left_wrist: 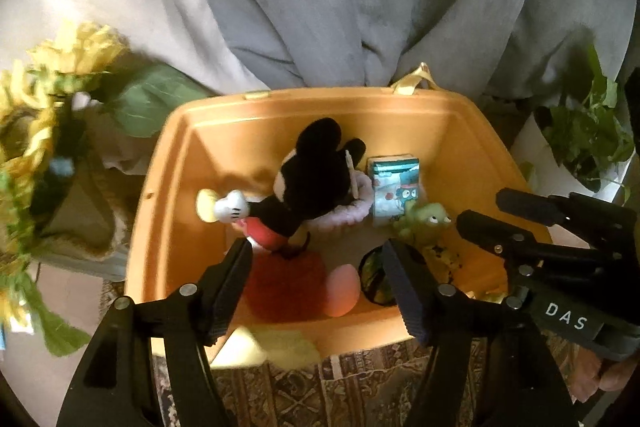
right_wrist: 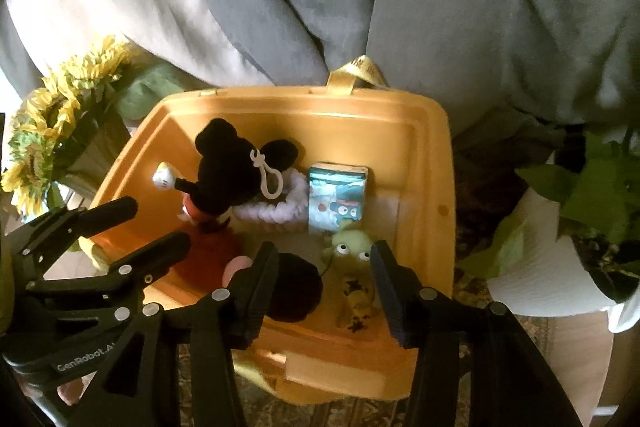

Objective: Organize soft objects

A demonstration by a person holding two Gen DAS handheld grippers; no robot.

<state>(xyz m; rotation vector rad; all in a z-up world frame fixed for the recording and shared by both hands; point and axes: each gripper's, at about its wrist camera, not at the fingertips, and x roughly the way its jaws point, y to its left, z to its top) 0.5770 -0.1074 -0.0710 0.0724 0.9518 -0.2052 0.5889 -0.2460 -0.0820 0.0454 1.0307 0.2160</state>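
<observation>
Both grippers hover with jaws spread wide and empty over an orange bin [left_wrist: 160, 187]: the left gripper [left_wrist: 320, 275] near its front wall, the right gripper [right_wrist: 324, 279] beside it. Inside lie a mouse plush [left_wrist: 312, 179], a green frog toy [right_wrist: 352, 247] and a small teal box [right_wrist: 336, 199], all packed close together.

Right gripper [right_wrist: 324, 267] is hovering over the orange bin [right_wrist: 428, 163], fingers spread wide with nothing between them. Inside, a mouse plush [right_wrist: 232, 171] is leaning against a white fluffy ring [right_wrist: 276, 211], a small box [right_wrist: 336, 199] is standing behind a green frog toy [right_wrist: 352, 247]. Left gripper [right_wrist: 144, 223] is poking in, also spread.
</observation>
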